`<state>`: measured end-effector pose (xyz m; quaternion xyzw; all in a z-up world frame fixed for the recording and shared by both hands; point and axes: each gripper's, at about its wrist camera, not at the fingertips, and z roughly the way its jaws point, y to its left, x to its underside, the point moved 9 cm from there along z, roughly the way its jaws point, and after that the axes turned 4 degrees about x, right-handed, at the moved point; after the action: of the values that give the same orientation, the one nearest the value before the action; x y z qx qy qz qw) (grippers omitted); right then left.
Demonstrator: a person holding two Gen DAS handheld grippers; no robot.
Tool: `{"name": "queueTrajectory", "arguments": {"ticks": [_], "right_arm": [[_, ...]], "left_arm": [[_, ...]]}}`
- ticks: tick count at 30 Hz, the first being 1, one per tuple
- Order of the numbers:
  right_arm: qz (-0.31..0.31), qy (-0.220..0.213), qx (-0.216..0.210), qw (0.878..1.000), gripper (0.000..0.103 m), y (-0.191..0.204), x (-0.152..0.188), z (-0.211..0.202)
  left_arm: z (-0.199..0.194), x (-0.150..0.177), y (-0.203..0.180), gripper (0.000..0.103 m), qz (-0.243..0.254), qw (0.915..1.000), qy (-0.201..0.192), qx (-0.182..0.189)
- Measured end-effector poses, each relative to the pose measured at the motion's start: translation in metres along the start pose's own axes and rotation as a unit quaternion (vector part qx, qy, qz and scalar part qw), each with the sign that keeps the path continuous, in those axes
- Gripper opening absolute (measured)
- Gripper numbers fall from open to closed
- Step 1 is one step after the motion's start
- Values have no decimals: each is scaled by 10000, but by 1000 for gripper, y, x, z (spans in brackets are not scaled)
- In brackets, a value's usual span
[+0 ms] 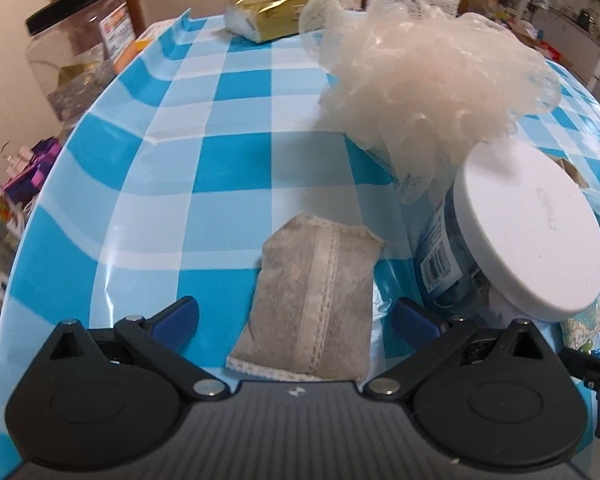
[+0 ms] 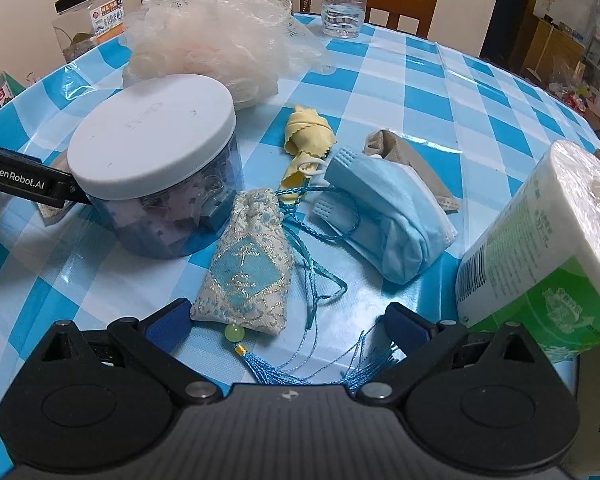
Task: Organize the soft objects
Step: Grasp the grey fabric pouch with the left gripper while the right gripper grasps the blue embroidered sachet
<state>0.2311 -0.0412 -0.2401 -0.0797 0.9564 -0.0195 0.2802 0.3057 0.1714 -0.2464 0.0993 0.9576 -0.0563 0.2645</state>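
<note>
Two sets of fingers gaping wide, gripping nothing: left gripper (image 1: pixel 294 314) straddling grey non-woven sachet (image 1: pixel 312 300), right gripper (image 2: pixel 286 320) framing blue brocade drawstring pouch (image 2: pixel 246 268), mid-worktop. Probably light, squashy; pinching across plump middle, avoiding slippery tassel cords.

Soft indoor light glares off the glossy tablecloth (image 1: pixel 204 152); fisheye bends edges, corners darken, slight blur.

The left gripper (image 1: pixel 294 318) and the right gripper (image 2: pixel 286 320) both gape wide, fingers apparently gripping nothing, pointing toward 12 o'clock.
</note>
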Motion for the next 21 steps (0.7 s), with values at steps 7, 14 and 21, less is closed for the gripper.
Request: {"name": "queueTrajectory", "arguments": {"ticks": [7,14,21], "right_arm": [[-39,5,-31,10000,103,0,-1,1],[-29,-24,-98,9999,103,0,-3,-1],[-172,-345,-219,9990,93,13,-17,-10]], "left_arm": [[5,-7,-2,103,236,9996,-19,125],[5,-9,-2,94,217,9997,-32,75],[1,-9,-8,89,293,9994,-114,112]]}}
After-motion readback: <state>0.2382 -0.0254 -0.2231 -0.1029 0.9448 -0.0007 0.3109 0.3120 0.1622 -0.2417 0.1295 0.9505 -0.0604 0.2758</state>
